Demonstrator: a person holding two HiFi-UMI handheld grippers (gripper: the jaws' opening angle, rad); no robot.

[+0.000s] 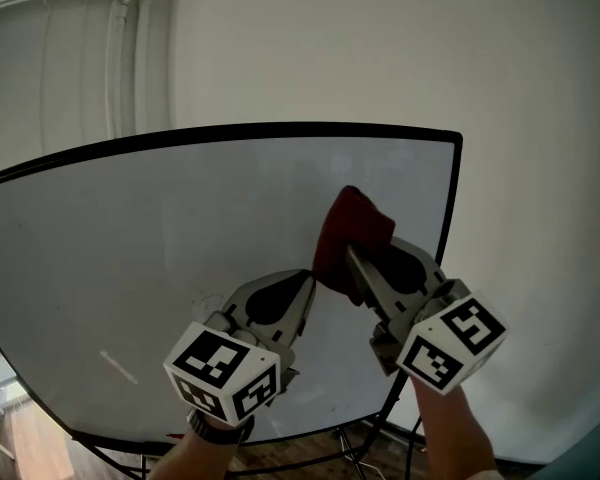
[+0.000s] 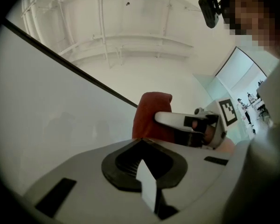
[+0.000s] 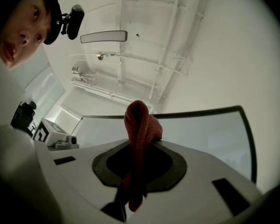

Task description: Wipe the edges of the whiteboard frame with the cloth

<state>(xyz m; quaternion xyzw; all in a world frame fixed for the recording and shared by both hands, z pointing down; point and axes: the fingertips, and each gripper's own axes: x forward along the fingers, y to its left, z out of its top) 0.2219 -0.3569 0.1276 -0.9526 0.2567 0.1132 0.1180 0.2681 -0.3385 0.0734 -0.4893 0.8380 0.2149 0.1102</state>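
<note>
R gripper (image 1: 349, 255) jaws clamp red cloth (image 1: 356, 224), mid-frame before whiteboard (image 1: 130, 248); L gripper (image 1: 309, 277) jaws together, tip just beside cloth.

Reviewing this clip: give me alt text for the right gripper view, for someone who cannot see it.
The right tool is shut on a red cloth, which stands folded above its jaws. Behind it is the whiteboard, with its black frame running along the top and right edges.

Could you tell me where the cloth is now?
The cloth is pinched in the right gripper, before the whiteboard's right half in the head view.
</note>
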